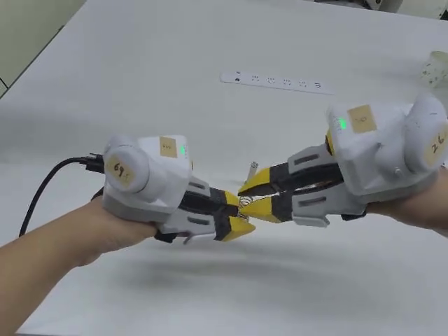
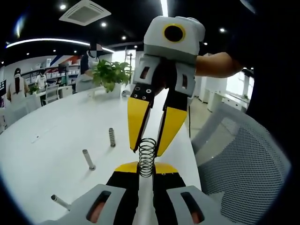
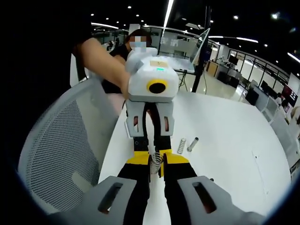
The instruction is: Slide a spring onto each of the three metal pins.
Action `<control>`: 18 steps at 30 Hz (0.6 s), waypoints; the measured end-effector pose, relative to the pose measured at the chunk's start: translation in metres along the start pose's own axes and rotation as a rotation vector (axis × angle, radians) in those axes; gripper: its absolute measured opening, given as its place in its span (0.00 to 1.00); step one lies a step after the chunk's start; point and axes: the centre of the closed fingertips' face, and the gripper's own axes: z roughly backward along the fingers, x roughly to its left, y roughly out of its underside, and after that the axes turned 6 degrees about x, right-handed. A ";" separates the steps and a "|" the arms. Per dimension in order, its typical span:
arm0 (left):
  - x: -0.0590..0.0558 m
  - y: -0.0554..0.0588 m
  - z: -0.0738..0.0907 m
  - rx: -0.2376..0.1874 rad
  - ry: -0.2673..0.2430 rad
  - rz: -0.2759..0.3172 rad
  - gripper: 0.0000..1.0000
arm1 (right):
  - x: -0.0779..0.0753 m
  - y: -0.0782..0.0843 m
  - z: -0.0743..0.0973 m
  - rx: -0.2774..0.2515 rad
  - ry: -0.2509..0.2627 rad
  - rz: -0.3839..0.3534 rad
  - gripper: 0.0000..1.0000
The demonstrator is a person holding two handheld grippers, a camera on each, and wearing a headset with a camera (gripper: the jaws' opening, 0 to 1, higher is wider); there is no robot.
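In the head view, the left gripper (image 1: 236,222) and the right gripper (image 1: 250,194) are brought tip to tip low in the middle of the frame above the white counter (image 1: 175,84). The small steel coil spring (image 1: 245,204) between them is barely made out. It is shown plainly in the left gripper view: its lower end is pinched between that gripper's closed yellow-tipped jaws at bottom centre. The right gripper's jaws, reaching down from the top, are spread to either side of its upper coils; whether they touch it cannot be told. Also revealed there, at lower left, are a spring-covered metal pin (image 2: 112,137), a bare upright metal pin (image 2: 88,159) and a bare leaning metal pin (image 2: 61,201), all well apart from the jaws. A grey mesh chair (image 3: 61,140) is seen at the left of the right gripper view, and a white power strip (image 1: 276,82) at upper centre of the head view. "69" is handwritten on the left gripper's tan sticker; "26" is partly read on the right gripper's.
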 end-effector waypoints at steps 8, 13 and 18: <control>-0.004 0.002 -0.002 0.022 0.004 -0.027 0.02 | 0.002 0.001 0.001 -0.057 0.023 -0.055 0.08; -0.006 0.006 -0.003 0.040 0.009 -0.036 0.02 | 0.003 0.003 0.001 -0.048 0.031 -0.067 0.08; -0.007 0.006 -0.002 0.038 0.010 -0.016 0.02 | 0.004 0.001 0.002 -0.044 0.039 -0.055 0.07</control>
